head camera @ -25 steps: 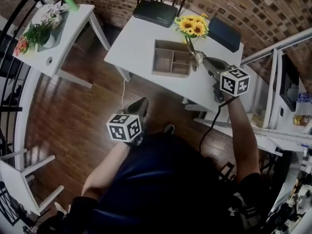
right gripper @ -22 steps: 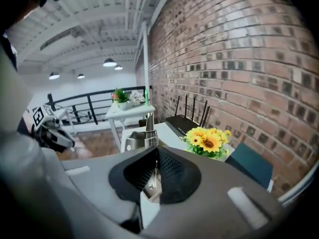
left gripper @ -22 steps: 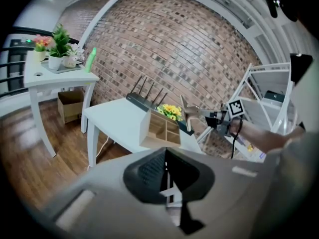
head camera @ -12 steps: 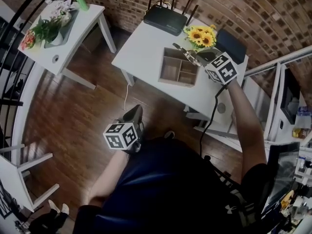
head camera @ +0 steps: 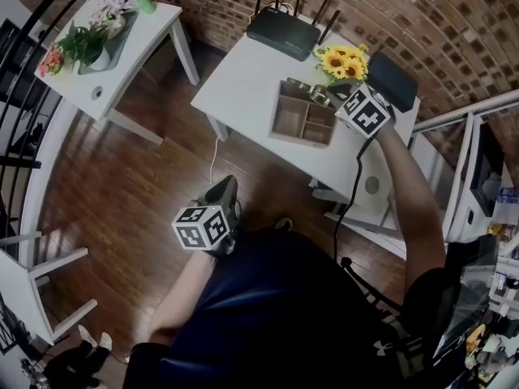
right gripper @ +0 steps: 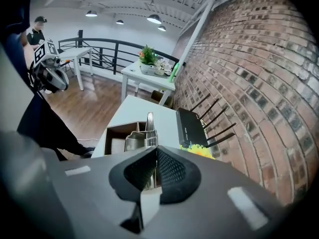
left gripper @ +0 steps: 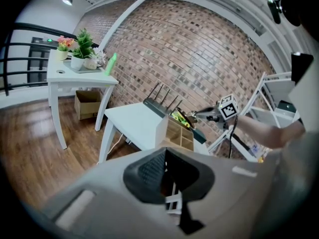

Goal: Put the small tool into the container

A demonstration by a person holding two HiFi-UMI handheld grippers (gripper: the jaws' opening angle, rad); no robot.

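While my right gripper (right gripper: 155, 169) clenches the small metal tool (right gripper: 143, 133) just above the wooden divided container (head camera: 278, 113) on the white table (head camera: 243, 75), my left gripper (left gripper: 164, 163) hangs low by my lap, pinched together on nothing. I judge the tool is poised for placing. Next I must lower it into a compartment, then let go.

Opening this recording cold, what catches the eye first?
The right tongs clamp a metal tool at the wooden container on the white table. Behind it sit a black router and sunflowers; the left tongs hang shut over the floor.
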